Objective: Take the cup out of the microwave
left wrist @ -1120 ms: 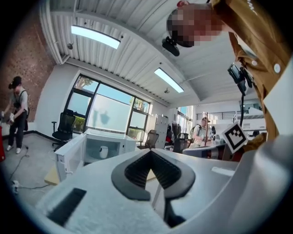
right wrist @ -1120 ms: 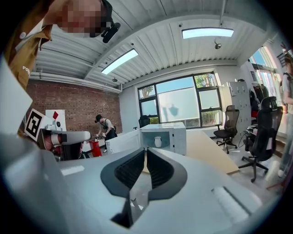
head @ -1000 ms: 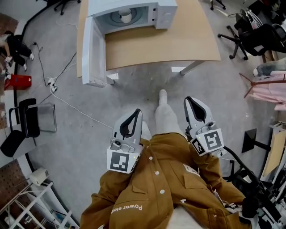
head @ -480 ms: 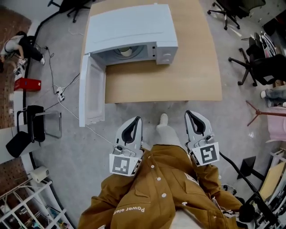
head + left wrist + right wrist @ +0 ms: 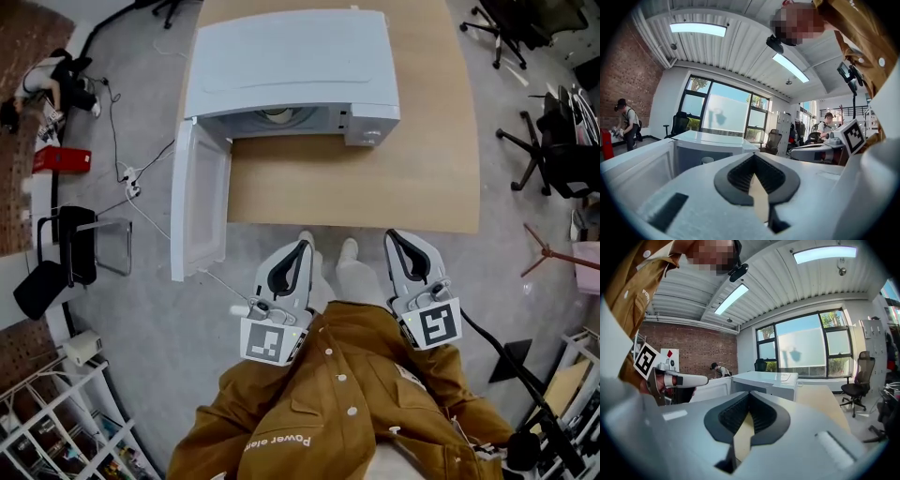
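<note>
Pale small round cup (image 5: pixel 276 114) seems to sit deep inside the white boxy microwave (image 5: pixel 291 56), whose door (image 5: pixel 199 211) stands wide open, on the light wooden table (image 5: pixel 375 183). Approach step, I judge: left gripper (image 5: pixel 302 247) and right gripper (image 5: pixel 391 236) are pressed together and empty. Next, one must spread and reach in.

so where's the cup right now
In the head view, the cup sits inside the open microwave on the table, top centre; the door hangs open at left.
</note>
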Demonstrator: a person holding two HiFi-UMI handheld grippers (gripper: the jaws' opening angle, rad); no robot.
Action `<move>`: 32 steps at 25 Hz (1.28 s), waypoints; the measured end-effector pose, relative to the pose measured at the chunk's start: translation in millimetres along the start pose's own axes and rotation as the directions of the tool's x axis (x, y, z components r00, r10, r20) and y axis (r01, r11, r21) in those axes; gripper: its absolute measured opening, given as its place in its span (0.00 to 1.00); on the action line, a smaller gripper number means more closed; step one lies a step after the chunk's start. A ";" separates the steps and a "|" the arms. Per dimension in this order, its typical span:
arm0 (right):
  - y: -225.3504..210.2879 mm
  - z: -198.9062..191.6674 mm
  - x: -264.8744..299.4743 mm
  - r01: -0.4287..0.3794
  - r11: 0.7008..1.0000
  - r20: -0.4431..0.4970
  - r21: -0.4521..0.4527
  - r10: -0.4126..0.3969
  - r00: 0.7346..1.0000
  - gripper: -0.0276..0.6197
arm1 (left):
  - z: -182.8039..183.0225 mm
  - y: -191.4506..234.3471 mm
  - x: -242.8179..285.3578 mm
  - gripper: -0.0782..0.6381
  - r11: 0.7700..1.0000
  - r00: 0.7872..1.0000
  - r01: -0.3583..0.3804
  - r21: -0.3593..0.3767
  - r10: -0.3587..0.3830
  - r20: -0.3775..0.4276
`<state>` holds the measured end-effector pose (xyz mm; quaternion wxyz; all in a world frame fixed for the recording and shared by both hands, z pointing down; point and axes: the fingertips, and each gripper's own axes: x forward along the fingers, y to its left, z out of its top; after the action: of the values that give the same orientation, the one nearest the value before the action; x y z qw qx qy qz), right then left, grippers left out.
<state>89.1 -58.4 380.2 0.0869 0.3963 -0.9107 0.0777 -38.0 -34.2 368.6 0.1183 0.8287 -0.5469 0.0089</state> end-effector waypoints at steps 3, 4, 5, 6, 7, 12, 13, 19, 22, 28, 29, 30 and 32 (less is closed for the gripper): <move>-0.3 4.2 5.3 0.018 1.000 0.001 0.017 -0.018 1.000 0.05 | -4.1 21.8 12.3 0.11 1.000 0.999 0.017 0.002 -0.017 0.047; -1.8 4.8 8.1 0.025 1.000 -0.002 0.018 -0.025 1.000 0.05 | -6.6 32.0 20.3 0.23 1.000 0.998 0.022 0.007 -0.022 0.063; -2.9 4.9 11.0 0.030 0.999 -0.007 0.017 -0.030 1.000 0.05 | -9.7 44.3 30.2 0.46 1.000 0.998 0.014 0.017 -0.015 0.067; -2.9 4.6 13.6 0.033 0.999 -0.013 0.018 -0.033 0.999 0.05 | -13.7 57.5 40.7 0.53 1.000 0.998 0.001 0.031 -0.002 0.059; -2.0 3.8 15.4 0.034 0.999 -0.021 0.020 -0.034 0.999 0.05 | -18.4 70.9 51.4 0.58 0.999 0.999 -0.011 0.043 0.009 0.047; 3.3 -1.2 21.0 0.058 0.998 -0.052 0.034 -0.057 0.997 0.05 | -49.5 145.9 109.5 0.70 0.992 0.995 -0.097 0.075 0.095 0.020; 4.6 -2.6 23.1 0.066 0.997 -0.054 0.037 -0.064 0.997 0.05 | -54.8 161.2 121.8 0.74 0.988 0.993 -0.121 0.093 0.119 0.022; 8.5 -14.0 33.7 0.075 0.995 -0.080 0.060 -0.070 0.994 0.05 | -86.9 214.1 183.4 0.77 0.979 0.985 -0.170 0.113 0.173 -0.020; 6.1 -17.5 40.2 0.082 0.994 -0.078 0.076 -0.076 0.994 0.05 | -104.5 232.5 203.6 0.76 0.975 0.979 -0.190 0.112 0.197 -0.050; 7.3 -20.5 55.7 0.090 0.990 -0.064 0.105 -0.083 0.994 0.05 | -129.3 250.2 231.9 0.76 0.976 0.976 -0.185 0.118 0.196 -0.091; 8.5 -21.7 56.8 0.087 0.990 -0.066 0.107 -0.080 0.995 0.05 | -130.7 250.7 235.8 0.76 0.976 0.977 -0.183 0.120 0.194 -0.090; 9.4 -23.6 57.8 0.085 0.990 -0.069 0.109 -0.078 0.995 0.05 | -131.4 251.2 240.1 0.76 0.976 0.978 -0.181 0.122 0.192 -0.088; 10.2 -28.4 60.3 0.084 0.990 -0.073 0.117 -0.076 0.994 0.05 | -131.0 254.1 249.6 0.76 0.976 0.979 -0.177 0.129 0.189 -0.080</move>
<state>43.9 -88.2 420.3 0.0972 0.4342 -0.8842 0.1421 -153.6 -327.9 579.3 0.0916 0.7792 -0.6134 0.0909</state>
